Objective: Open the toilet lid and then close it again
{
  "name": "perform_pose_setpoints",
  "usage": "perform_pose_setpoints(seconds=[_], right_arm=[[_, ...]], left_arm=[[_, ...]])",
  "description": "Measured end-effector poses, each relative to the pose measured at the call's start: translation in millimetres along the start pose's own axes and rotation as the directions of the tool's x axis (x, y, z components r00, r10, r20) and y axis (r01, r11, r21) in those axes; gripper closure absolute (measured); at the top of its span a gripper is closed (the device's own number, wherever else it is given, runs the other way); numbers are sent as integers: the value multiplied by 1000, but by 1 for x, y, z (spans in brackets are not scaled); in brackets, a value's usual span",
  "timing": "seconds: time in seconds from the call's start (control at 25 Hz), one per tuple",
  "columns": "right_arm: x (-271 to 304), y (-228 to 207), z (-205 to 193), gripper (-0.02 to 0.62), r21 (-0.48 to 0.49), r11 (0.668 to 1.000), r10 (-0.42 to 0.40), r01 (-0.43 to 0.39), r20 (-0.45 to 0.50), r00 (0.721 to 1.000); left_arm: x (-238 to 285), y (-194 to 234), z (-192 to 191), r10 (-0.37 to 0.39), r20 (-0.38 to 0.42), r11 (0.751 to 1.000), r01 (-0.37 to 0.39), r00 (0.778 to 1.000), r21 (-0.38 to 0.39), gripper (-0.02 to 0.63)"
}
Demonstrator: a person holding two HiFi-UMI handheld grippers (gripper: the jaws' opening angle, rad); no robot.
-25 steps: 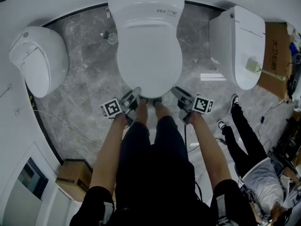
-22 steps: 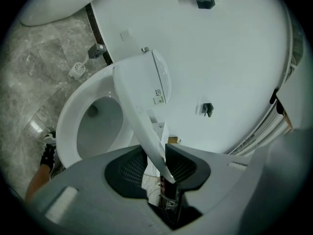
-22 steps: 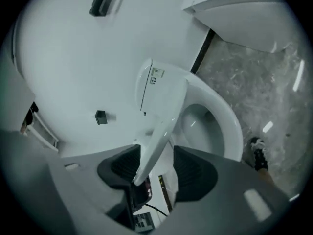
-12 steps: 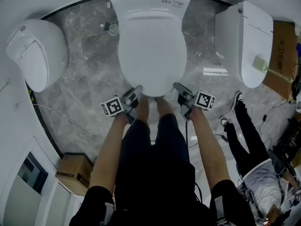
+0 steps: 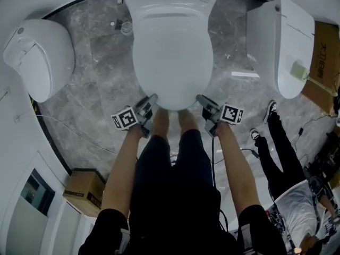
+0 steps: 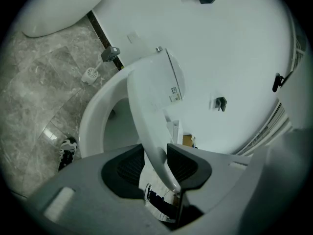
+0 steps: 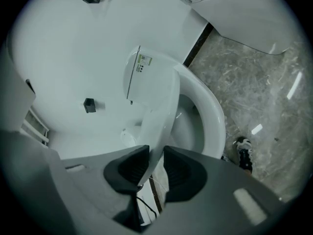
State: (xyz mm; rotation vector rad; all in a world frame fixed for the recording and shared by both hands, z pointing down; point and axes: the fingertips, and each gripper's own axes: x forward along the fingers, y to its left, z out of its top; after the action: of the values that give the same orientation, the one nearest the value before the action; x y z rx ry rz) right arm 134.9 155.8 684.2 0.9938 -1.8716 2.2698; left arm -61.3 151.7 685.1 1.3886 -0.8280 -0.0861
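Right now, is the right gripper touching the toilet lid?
Touching: the right gripper has just been closing, and its own view shows both fingers pressing the toilet lid.

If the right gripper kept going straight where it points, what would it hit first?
The toilet lid: the right gripper has just been closing its jaws on the lid's edge, so pushing on would likely drive further onto it.
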Motion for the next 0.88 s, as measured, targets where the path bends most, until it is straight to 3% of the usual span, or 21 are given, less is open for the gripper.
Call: perform_pose_setpoints(seconds=[0.32,0.44,0.88], right_arm=[[9,-24,-9,494,-20,999,-31,31,-37,999],[12,-35,-13,492,-36,998,-62,60,-69,996],[23,-67,-19,465,-97,984,-159,148,-117,980]], left_arm=[[2,31,-10,95,-2,995,-95,996,10,418],[2,46,-15,152,-28,988,-152,988,-2,366],[9,77,-25,234,-103,972,-233,967,23,347]])
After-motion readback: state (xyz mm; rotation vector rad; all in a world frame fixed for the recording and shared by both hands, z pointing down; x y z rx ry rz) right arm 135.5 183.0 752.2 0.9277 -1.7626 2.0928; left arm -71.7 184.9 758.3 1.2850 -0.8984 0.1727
